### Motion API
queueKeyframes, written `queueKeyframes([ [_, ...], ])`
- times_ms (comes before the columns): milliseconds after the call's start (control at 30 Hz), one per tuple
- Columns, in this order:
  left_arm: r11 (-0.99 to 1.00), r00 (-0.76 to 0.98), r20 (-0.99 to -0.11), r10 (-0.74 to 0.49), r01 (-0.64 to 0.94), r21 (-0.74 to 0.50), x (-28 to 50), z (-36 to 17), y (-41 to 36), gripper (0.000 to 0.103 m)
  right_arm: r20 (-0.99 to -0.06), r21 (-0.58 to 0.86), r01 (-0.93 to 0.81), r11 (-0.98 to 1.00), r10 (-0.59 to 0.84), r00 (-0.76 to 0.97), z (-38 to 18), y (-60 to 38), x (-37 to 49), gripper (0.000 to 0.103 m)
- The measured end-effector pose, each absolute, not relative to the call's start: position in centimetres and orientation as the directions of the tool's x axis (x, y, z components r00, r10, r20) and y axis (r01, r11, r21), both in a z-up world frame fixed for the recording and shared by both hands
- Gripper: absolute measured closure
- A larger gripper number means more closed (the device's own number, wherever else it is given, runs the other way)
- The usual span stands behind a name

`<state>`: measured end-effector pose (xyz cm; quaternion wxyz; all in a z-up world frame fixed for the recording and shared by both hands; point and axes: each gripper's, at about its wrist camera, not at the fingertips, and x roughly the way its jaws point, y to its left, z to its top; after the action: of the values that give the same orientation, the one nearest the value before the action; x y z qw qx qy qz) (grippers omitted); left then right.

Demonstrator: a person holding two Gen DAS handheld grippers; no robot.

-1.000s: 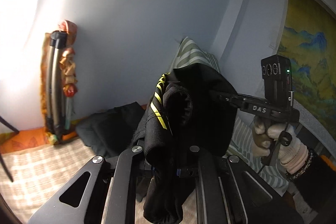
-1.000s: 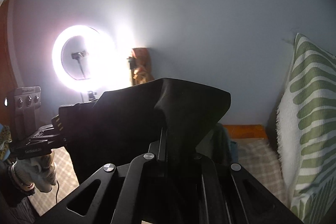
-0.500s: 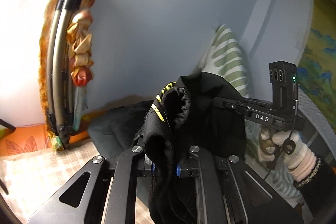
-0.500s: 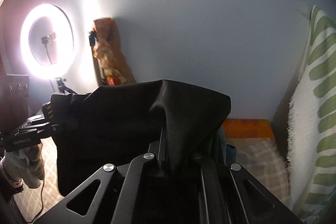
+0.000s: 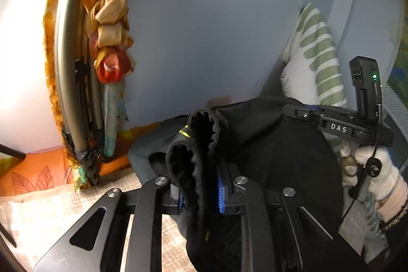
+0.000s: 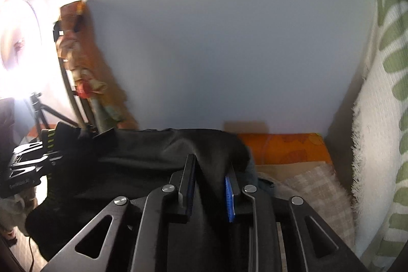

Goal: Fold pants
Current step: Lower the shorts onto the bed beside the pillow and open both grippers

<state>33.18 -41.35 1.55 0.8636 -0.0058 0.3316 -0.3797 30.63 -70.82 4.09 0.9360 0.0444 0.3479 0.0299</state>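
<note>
The left gripper (image 5: 200, 191) has its jaws parted, with the gathered black waistband of the pants (image 5: 267, 144) lying loosely between the blue pads (image 5: 220, 195); the cloth fills only part of the gap, so the jaws are not clamped on it. From the fingertips the pants rise toward 12 o'clock as a ruffled elastic loop with a small yellow mark, then spread toward 2 o'clock, where the fabric reaches the right gripper (image 5: 293, 112), held by a white-gloved hand (image 5: 369, 167) at 3 o'clock.

The right gripper (image 6: 210, 181) likewise stands apart at the jaws, a fold of the pants (image 6: 142, 152) draped down between the fingers (image 6: 190, 177) without being pinched. From there the cloth stretches toward 9 o'clock, ending at the left gripper (image 6: 54, 157), where yellow stripes show at the edge.

Beyond the pants, in the left wrist view, a folded frame wrapped in orange cloth (image 5: 107, 24) leans on the wall (image 5: 216, 29) at 10 o'clock, and a green-striped pillow (image 5: 318, 52) stands at 2 o'clock. A checked bedcover (image 5: 51, 216) lies below at 8 o'clock. In the right wrist view a bright ring light (image 6: 17, 50) glares at 9 o'clock and an orange cushion (image 6: 288, 147) sits at 2 o'clock.
</note>
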Motion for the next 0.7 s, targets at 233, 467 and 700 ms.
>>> queueKeyframes([
  [233,0.801,0.545,-0.620,-0.564,0.545,-0.249,34.8,1.1,-40.4,0.040,-0.677,0.096,0.046,0.994,0.031,0.735,3.5,-72.1,30.3,0.069],
  [467,0.807,0.538,-0.633,-0.557,0.529,-0.262,34.3,1.8,-38.8,0.039,-0.669,0.103,0.099,0.990,-0.005,0.743,5.0,-72.6,28.4,0.064],
  [700,0.787,0.526,-0.619,-0.583,0.555,-0.270,31.2,3.6,-36.6,0.039,-0.640,0.118,0.113,0.987,-0.011,0.769,7.9,-71.7,24.7,0.044],
])
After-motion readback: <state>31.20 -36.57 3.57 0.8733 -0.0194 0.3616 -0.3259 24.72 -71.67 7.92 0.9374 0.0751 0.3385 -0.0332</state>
